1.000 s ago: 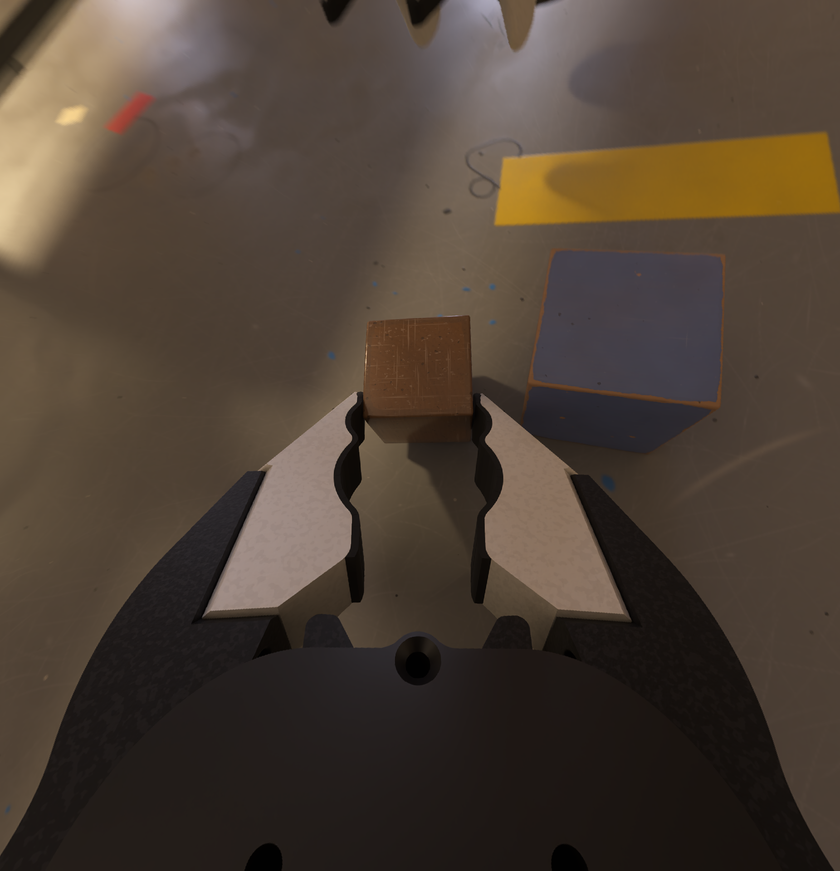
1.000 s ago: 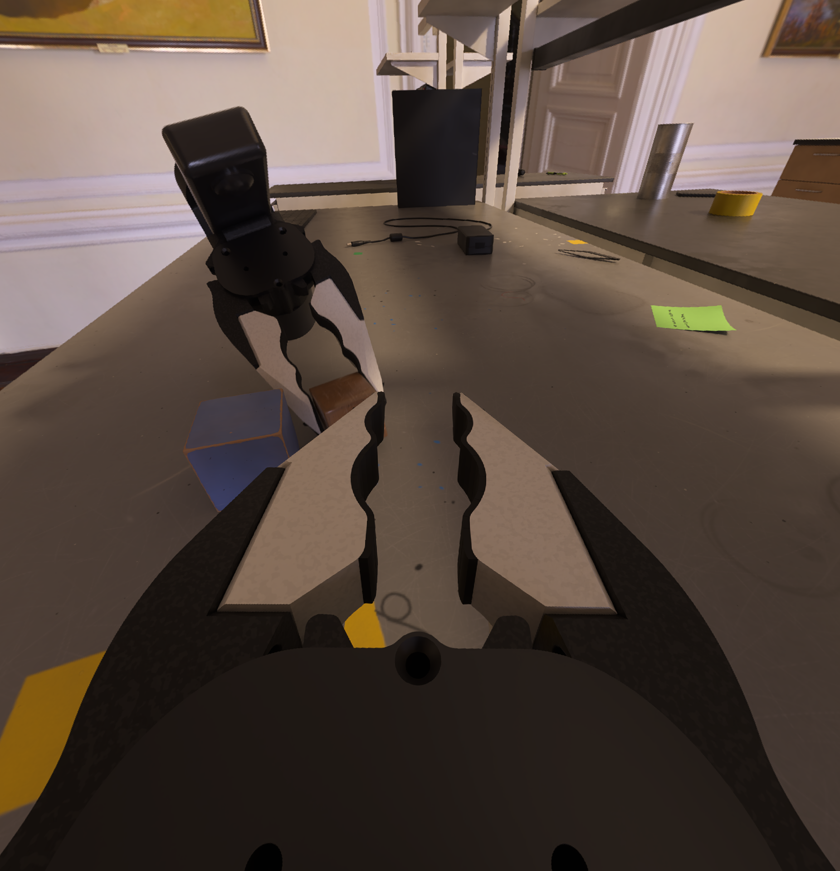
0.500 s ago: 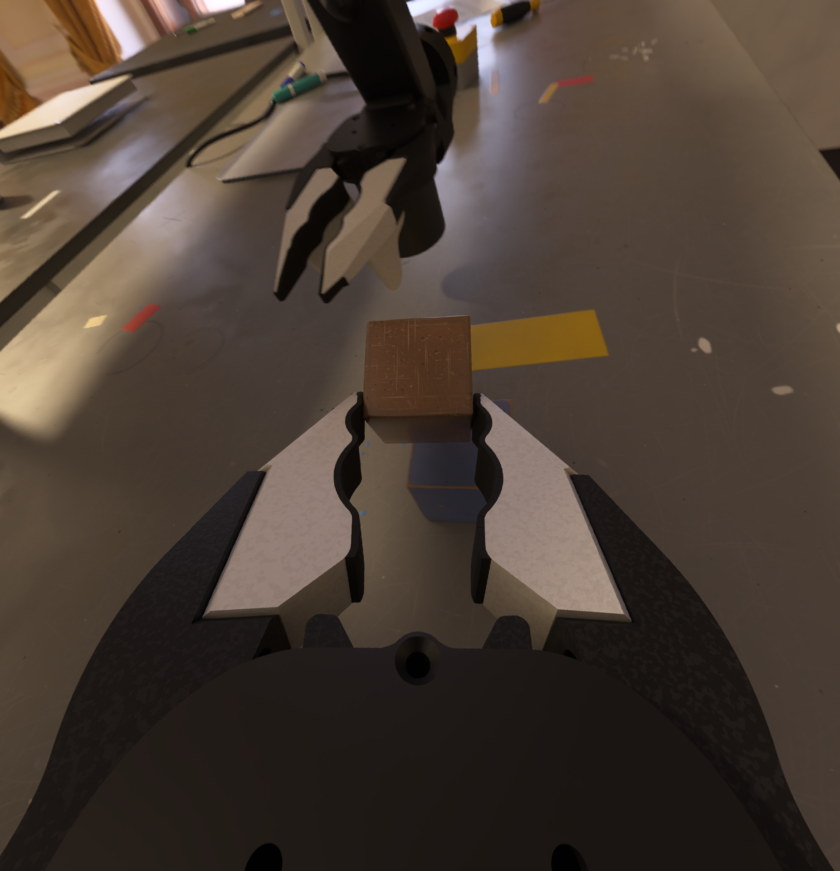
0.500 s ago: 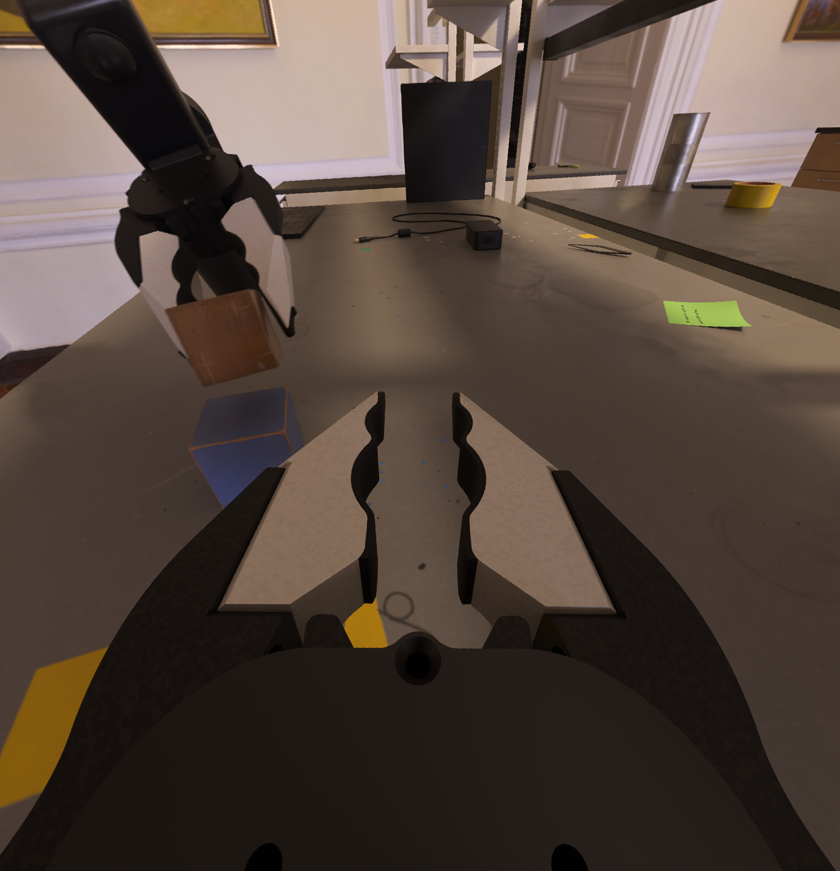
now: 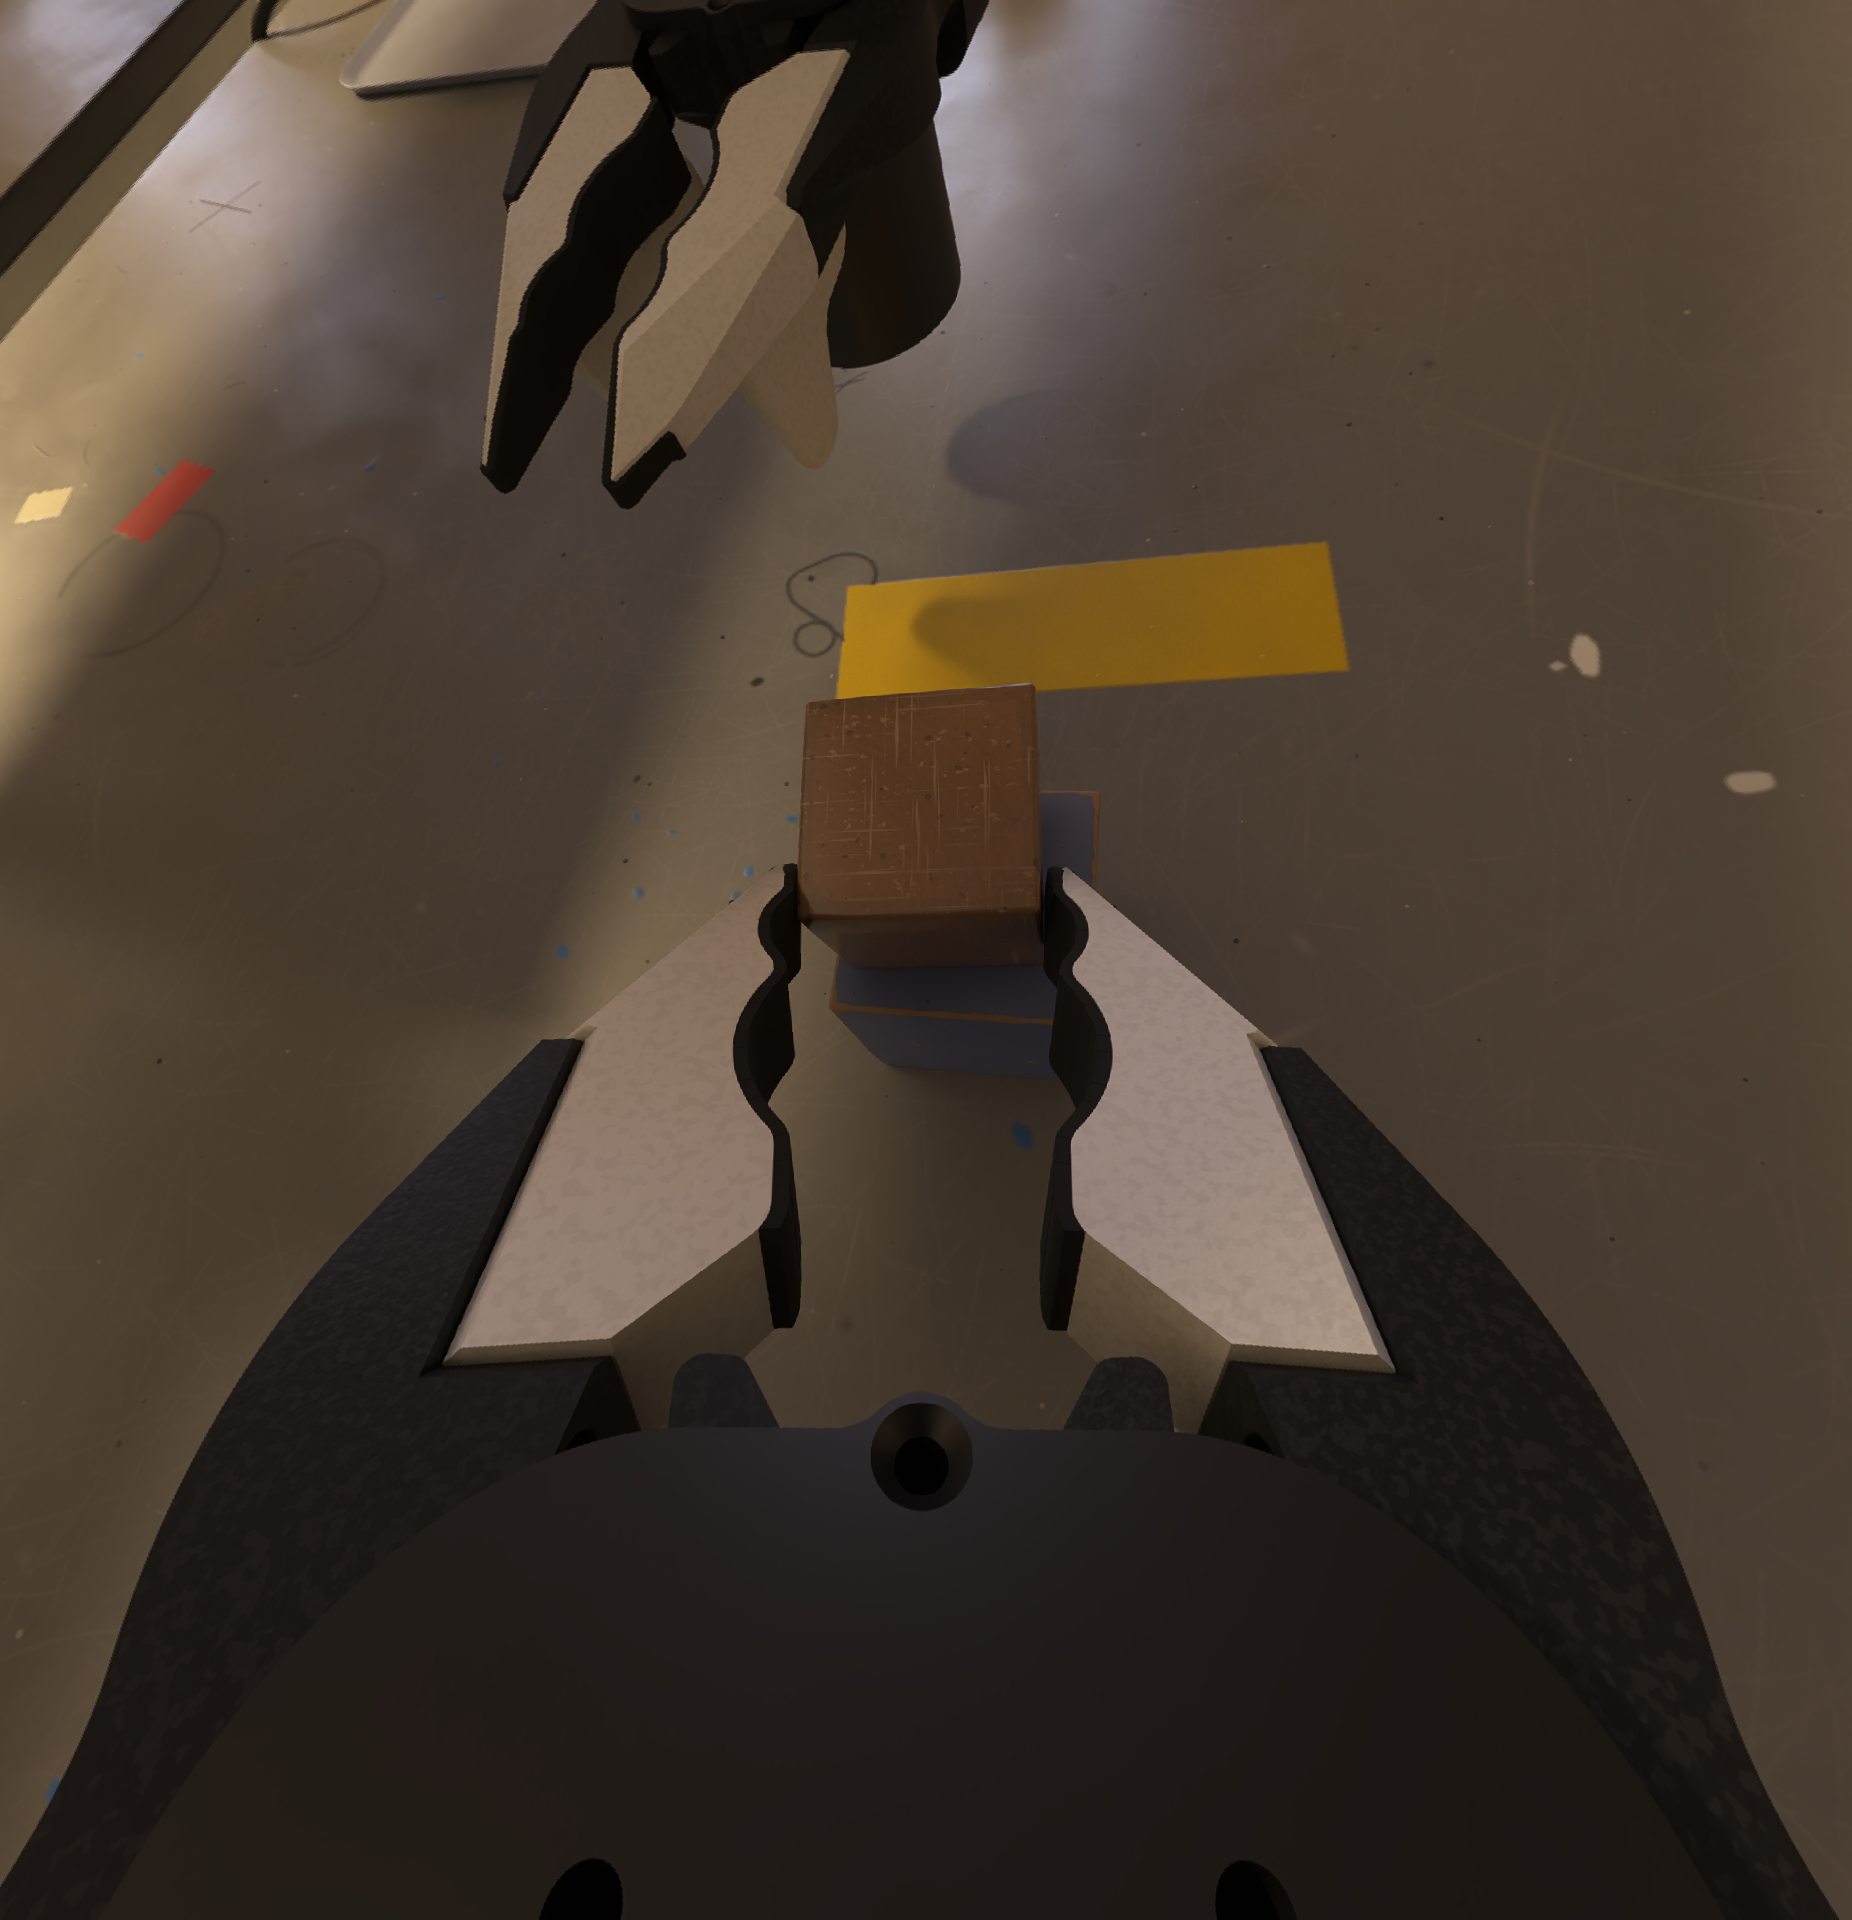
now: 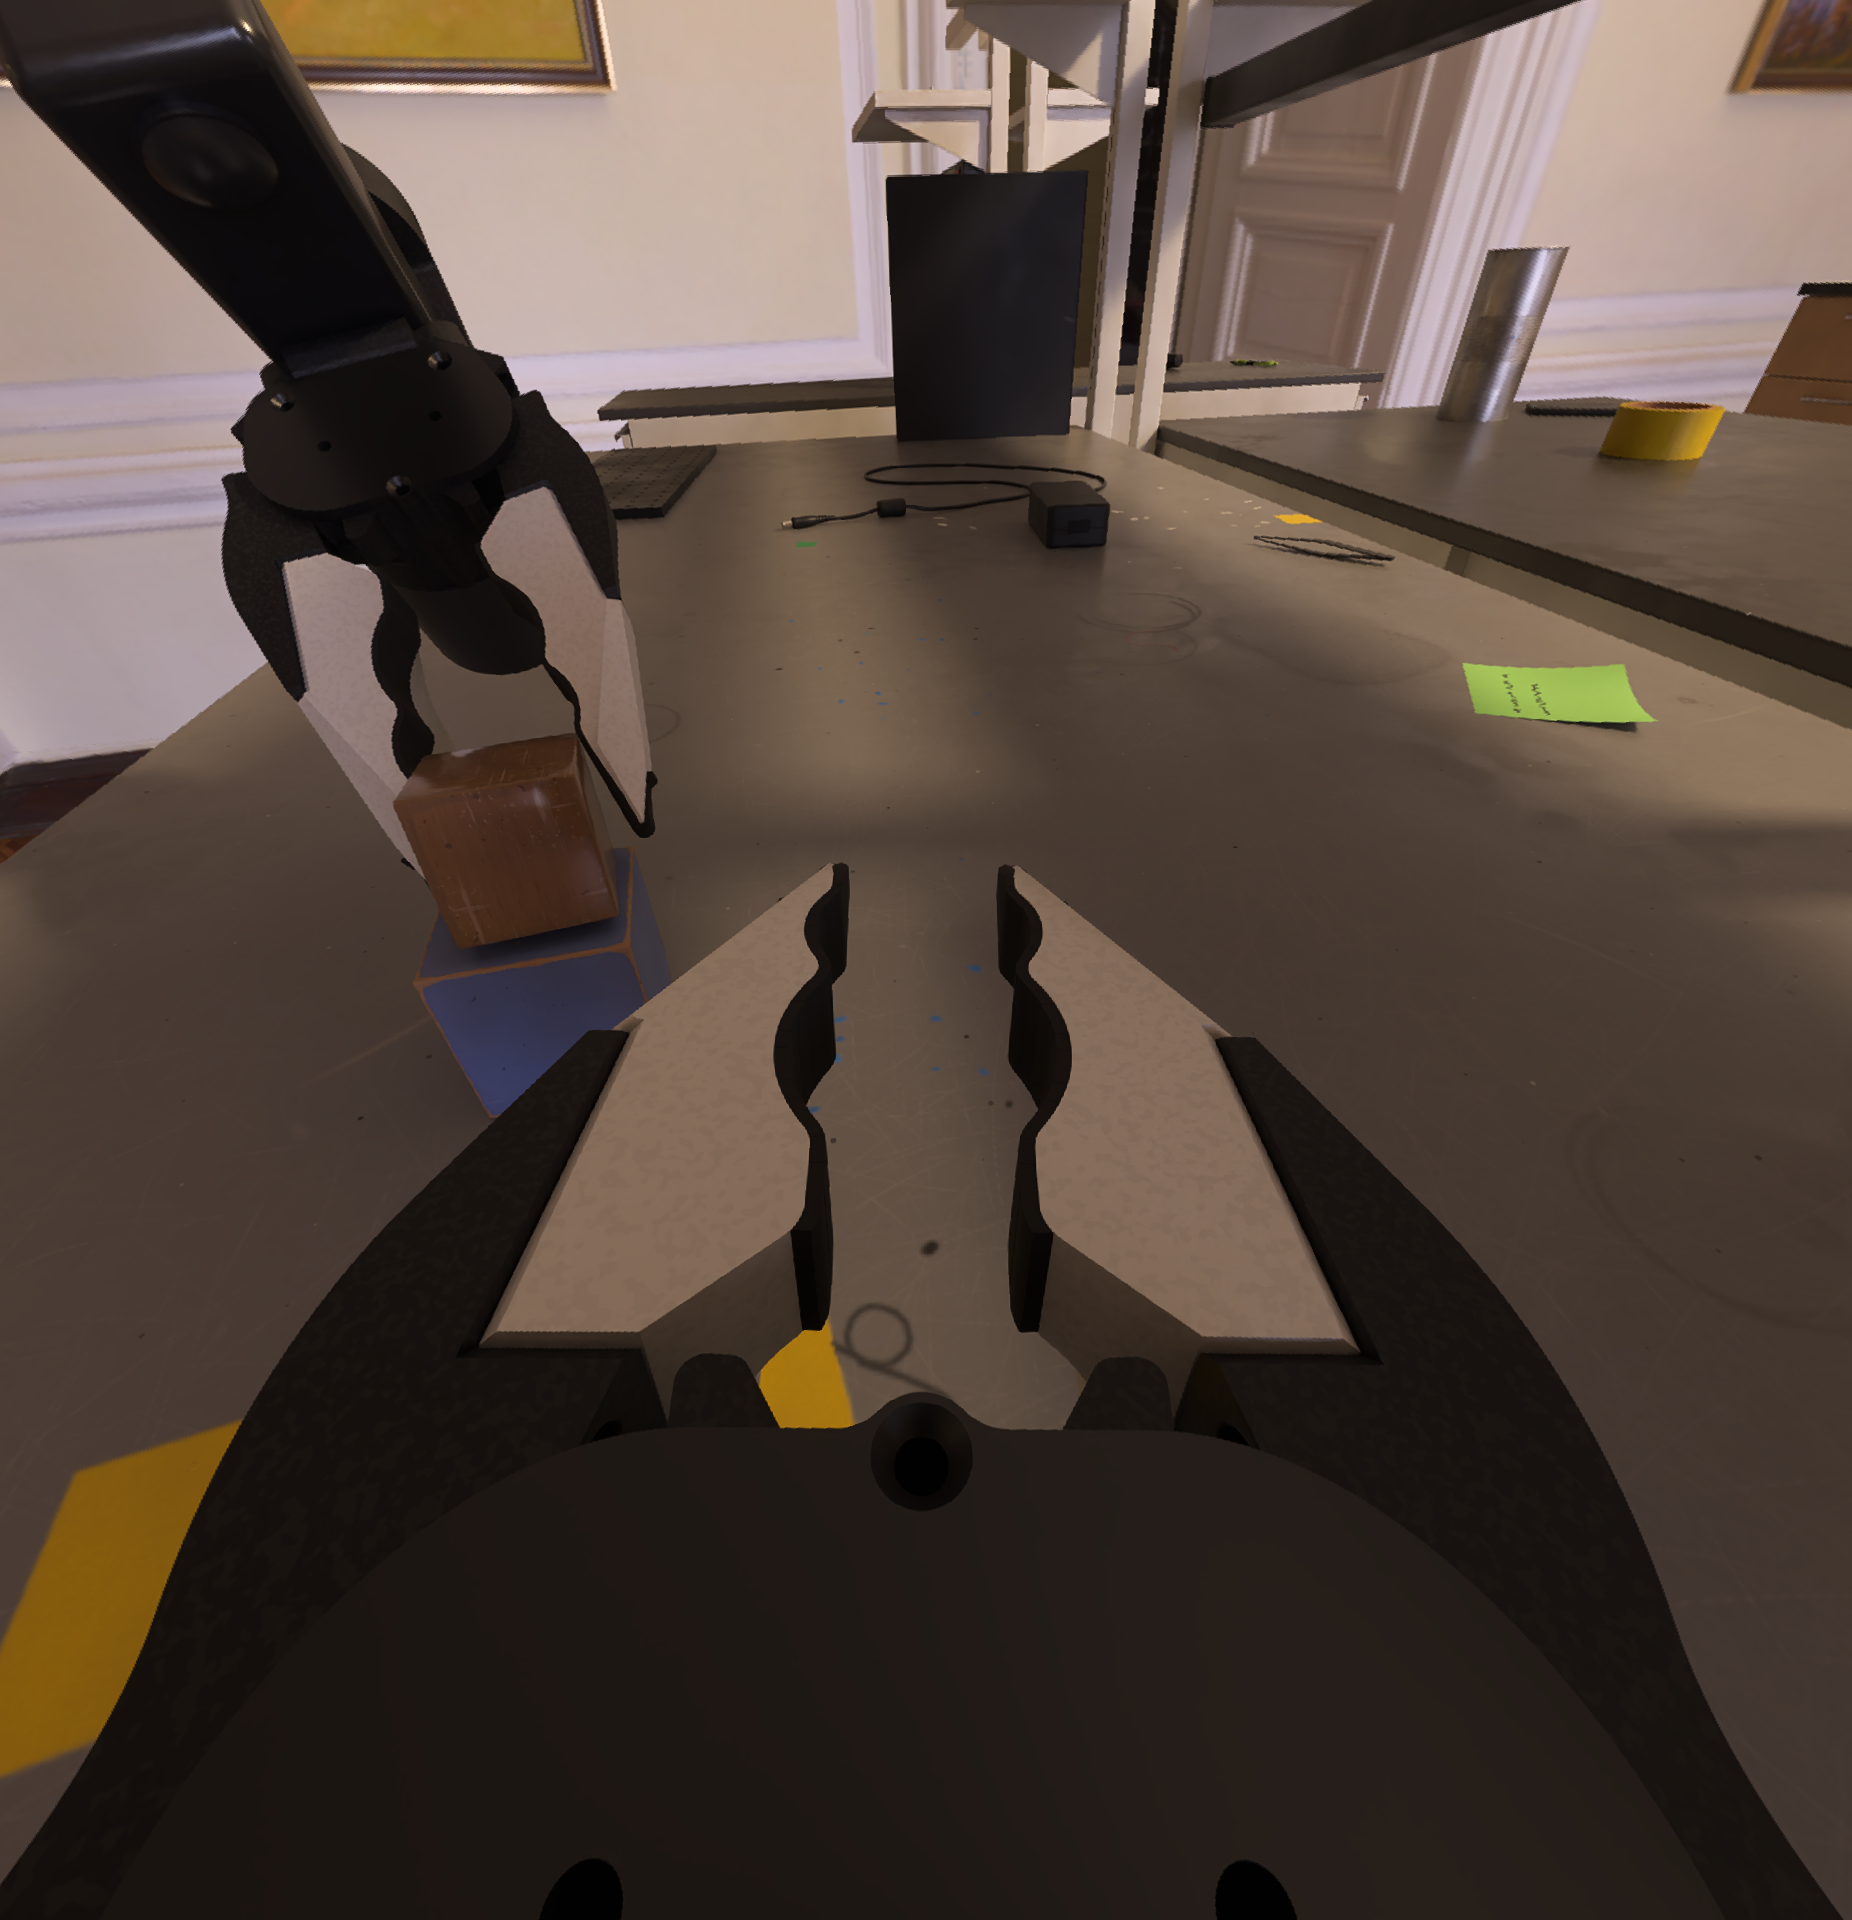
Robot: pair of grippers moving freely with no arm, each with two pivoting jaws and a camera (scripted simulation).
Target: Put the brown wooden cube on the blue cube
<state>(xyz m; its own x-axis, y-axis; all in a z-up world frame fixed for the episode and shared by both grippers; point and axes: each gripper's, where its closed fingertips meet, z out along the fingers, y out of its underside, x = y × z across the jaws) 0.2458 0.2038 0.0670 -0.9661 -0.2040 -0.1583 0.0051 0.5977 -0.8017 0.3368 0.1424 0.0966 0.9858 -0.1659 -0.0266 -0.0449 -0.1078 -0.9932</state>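
Note:
My left gripper [image 5: 917, 883] is shut on the brown wooden cube [image 5: 917, 821], held between its fingertips. The blue cube [image 5: 943, 1023] stands on the table directly under it, mostly hidden by the brown one. In the right wrist view the left gripper [image 6: 532, 842] holds the brown cube [image 6: 506, 842] slightly tilted at the top face of the blue cube [image 6: 527, 1013]; I cannot tell whether they touch. My right gripper [image 6: 922, 878] is open and empty, hovering just right of the blue cube. It also shows in the left wrist view [image 5: 569, 488], beyond the cubes.
A yellow tape strip [image 5: 1093, 623] lies on the grey table behind the cubes, and a small red mark [image 5: 163, 501] at far left. A green note [image 6: 1550, 691], a black adapter with cable [image 6: 1067, 514] and a black panel [image 6: 984, 301] lie farther off. A second table carries a yellow tape roll [image 6: 1660, 428].
My left gripper lifted the brown cube off the table, carried it sideways over the blue cube and lowered it to the blue cube's top. The right gripper stayed almost still.

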